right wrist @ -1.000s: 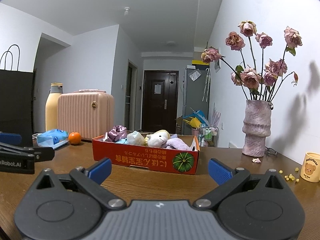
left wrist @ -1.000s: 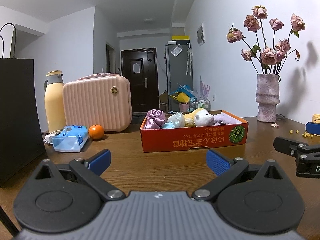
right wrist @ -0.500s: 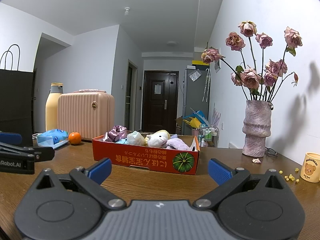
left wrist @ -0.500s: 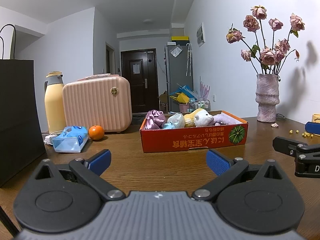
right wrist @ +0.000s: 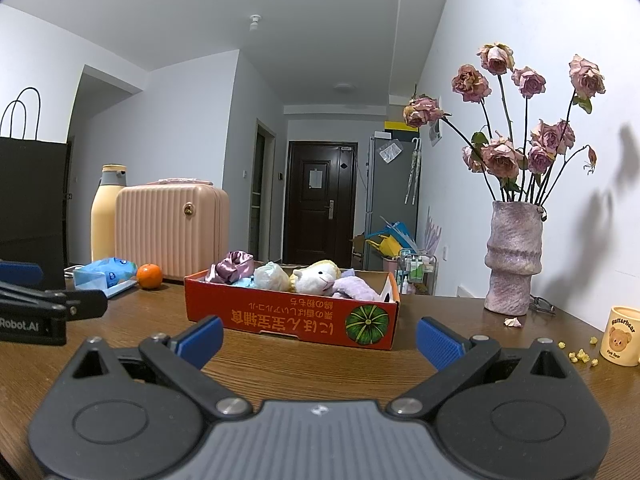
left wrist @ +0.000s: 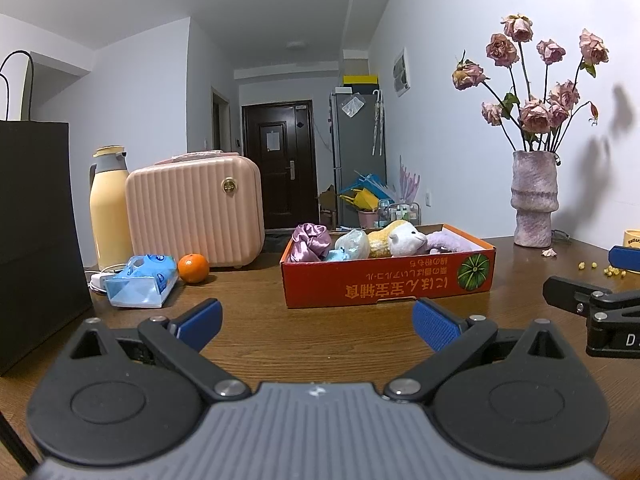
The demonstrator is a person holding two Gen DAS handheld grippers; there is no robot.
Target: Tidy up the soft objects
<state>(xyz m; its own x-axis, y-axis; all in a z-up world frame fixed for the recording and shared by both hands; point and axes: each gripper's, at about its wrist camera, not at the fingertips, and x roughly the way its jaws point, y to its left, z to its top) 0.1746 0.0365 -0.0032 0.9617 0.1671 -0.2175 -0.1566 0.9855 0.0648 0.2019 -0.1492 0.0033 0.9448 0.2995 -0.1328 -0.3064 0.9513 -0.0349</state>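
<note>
A wooden table [left wrist: 320, 336] fills the lower part of both wrist views, and things are told here from left to right. At far left stands a black paper bag [left wrist: 36, 240], then a yellow flask [left wrist: 110, 208] and a pink ribbed case [left wrist: 196, 212]; in front of them lie a blue tissue pack [left wrist: 140, 280] and an orange [left wrist: 193, 268]. In the middle sits a shallow red cardboard box [left wrist: 384, 284], and the soft objects lie inside it: a purple satin scrunchie [left wrist: 308, 240] at the left end, a pale blue and white plush [left wrist: 352, 244] next, a cream plush lamb [left wrist: 400, 238], and a lilac soft piece [left wrist: 448, 242] at the right end. To the right stand a vase of dried roses [left wrist: 534, 200] and, in the right wrist view, a small bear mug [right wrist: 622, 336] with yellow crumbs beside it. The left gripper [left wrist: 316, 320] and right gripper [right wrist: 318, 336] both hover low over the table, well short of the box, each with its blue pads spread wide and nothing between them. This layout fits either soft things gathered in the box and waiting to be sorted, or a finished tidy with everything already packed. Any grasp here would likely go best from above, closing gently on a thick fold, since these things squash and may snag their neighbours.
</note>
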